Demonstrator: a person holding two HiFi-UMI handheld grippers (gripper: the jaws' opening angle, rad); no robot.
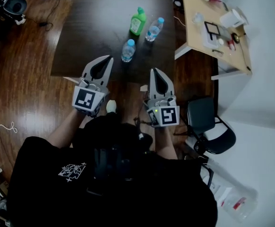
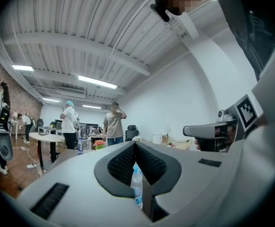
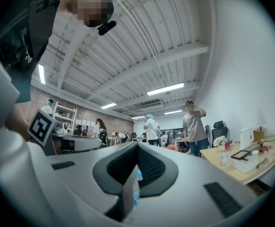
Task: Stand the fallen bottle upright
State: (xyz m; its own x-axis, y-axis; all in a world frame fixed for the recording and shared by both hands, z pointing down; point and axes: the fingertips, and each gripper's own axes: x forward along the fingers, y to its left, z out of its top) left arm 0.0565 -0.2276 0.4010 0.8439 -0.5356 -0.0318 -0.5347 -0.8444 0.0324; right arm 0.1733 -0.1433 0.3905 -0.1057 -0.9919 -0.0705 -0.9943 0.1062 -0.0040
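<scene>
Dark wooden floor (image 1: pixel 29 79) runs under a dark table (image 1: pixel 95 37), with a pale desk (image 1: pixel 208 18) off to the right. My left gripper (image 1: pixel 110 57) hangs just short of the table's near edge, pointing level. Its jaws are pressed together at the tips with nothing between them. In the left gripper view a clear bottle shows only through the slit behind the pads, well beyond them.

On the table, from left to right, are the near water bottle (image 1: pixel 128 50), the green bottle (image 1: pixel 138 21) and the far water bottle (image 1: pixel 154 30), grouped near one another around the middle. My right gripper (image 1: pixel 154 70) hangs beside the left one, likewise closed, empty and level.

The danger I see is a reach into that cluster. With the jaws closed as they are, I would push a bottle rather than take it. The near water bottle stands in front of the other two, so a nudge could send it into the green one. Tall, light bottles would topple easily.

None of the three lies on its side. As far as I can judge from this steep view, each has its long axis vertical with the cap up. The far water bottle looks tipped toward the right. I take that for the camera's slant, though I cannot be sure. So I see no fallen bottle left to stand up.
</scene>
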